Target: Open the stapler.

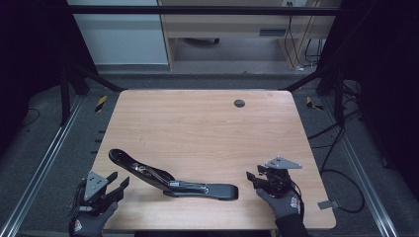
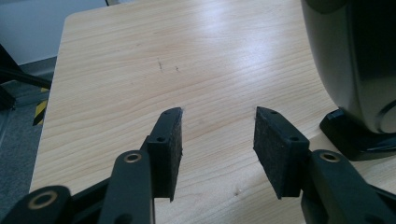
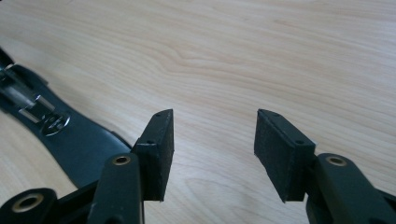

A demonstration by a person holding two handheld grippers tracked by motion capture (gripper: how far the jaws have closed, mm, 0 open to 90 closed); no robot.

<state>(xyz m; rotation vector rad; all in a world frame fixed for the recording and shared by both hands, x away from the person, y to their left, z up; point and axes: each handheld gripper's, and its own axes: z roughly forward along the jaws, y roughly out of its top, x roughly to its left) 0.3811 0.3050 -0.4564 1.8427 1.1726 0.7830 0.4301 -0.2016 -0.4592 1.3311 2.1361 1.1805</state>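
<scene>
High view shows the left tool (image 1: 114, 186) released, its jaws apart on nothing, just beside the raised end of a long black stapler (image 1: 170, 178) lying near the front edge of the table (image 1: 207, 123). The right tool (image 1: 255, 178) hangs released near the stapler's flat end. Likely the work sits between grips; next, one tool must close on the stapler. Nothing blocks either approach.
</scene>
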